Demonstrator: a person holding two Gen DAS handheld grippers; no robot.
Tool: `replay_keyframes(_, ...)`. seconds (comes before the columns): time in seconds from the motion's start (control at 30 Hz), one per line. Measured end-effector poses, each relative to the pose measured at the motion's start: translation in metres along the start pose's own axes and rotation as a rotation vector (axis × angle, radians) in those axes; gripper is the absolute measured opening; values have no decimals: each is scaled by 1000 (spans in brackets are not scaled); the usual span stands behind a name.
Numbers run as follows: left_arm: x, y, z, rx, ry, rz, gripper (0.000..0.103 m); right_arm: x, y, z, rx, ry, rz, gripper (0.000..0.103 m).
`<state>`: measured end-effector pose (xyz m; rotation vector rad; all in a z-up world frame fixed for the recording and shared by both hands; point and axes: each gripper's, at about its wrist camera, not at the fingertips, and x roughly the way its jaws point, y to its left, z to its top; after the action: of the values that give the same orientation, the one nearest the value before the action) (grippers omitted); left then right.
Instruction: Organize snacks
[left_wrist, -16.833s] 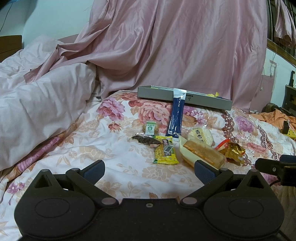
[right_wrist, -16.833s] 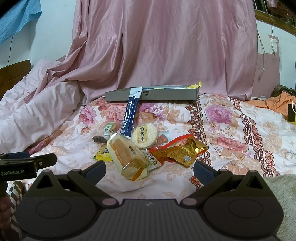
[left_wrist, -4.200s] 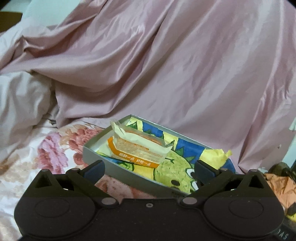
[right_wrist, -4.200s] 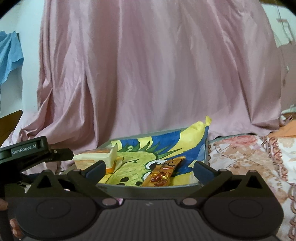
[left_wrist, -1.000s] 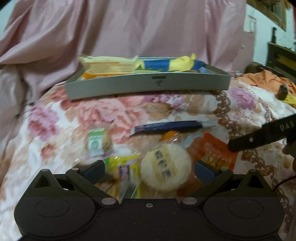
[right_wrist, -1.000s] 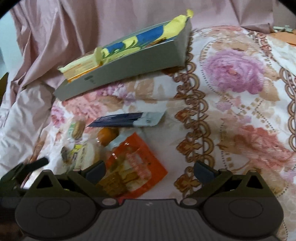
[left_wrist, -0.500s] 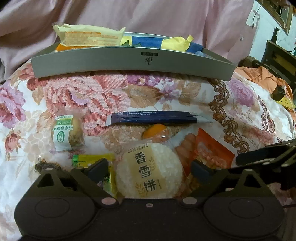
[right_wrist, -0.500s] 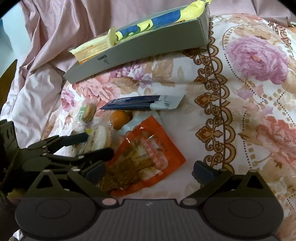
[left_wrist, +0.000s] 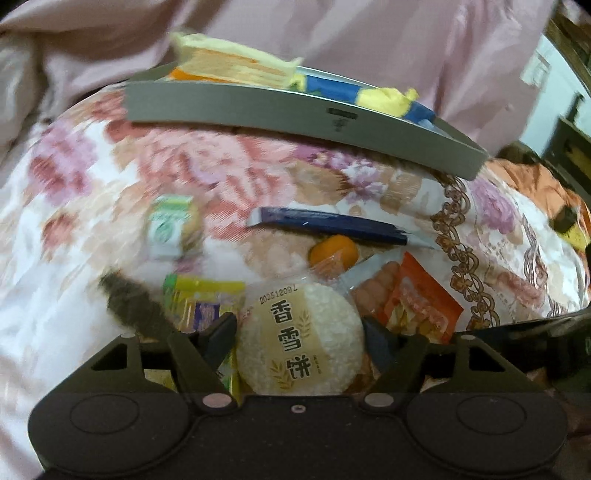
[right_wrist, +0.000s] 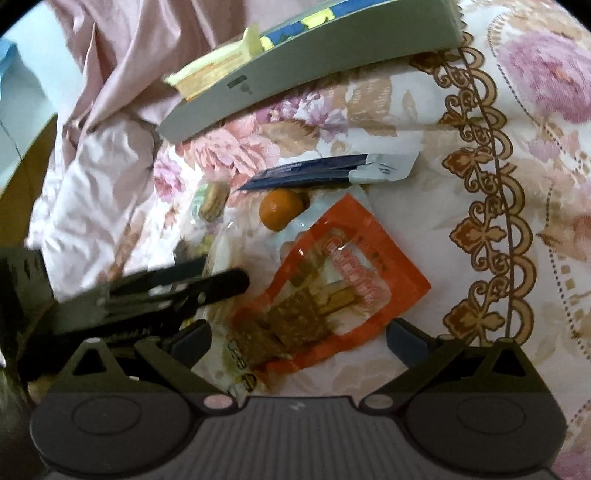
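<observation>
Left claw (left_wrist: 299, 332) closing around 1 round rice cracker (left_wrist: 300, 341), seemingly touching; right claw (right_wrist: 297, 338) wide.

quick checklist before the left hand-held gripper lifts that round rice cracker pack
1. Round rice cracker pack centred between the left hand-held gripper fingers: ok.
2. Jaws have just been closing on it; pads firmly pressing: cannot tell.
3. Yellow packet clear of the left finger: not ok, it lies right beside it.
4. Orange pouch clear of the cracker: not ok, its edge tucks against it.
5. Grey box has free room: ok, a wrapped cake fills only its left end.
6. Right hand-held gripper open, over the orange pouch: ok.
</observation>
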<state>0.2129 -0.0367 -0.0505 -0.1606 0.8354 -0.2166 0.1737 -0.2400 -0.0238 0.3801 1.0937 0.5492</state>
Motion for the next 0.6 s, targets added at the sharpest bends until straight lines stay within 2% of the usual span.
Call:
replay_keyframes(0.2,-30,22,-30,-176,-52,-15,74,0,-9,2,65,-25,55,103)
replay_keyframes(0.47,-48,24,-53,-240,-102,-6,74,8,-5,5,73,-109,88,97)
replay_keyframes(0.6,-60,32,-59,-287,-127,35,74,19,6,8,42,-114,117,95)
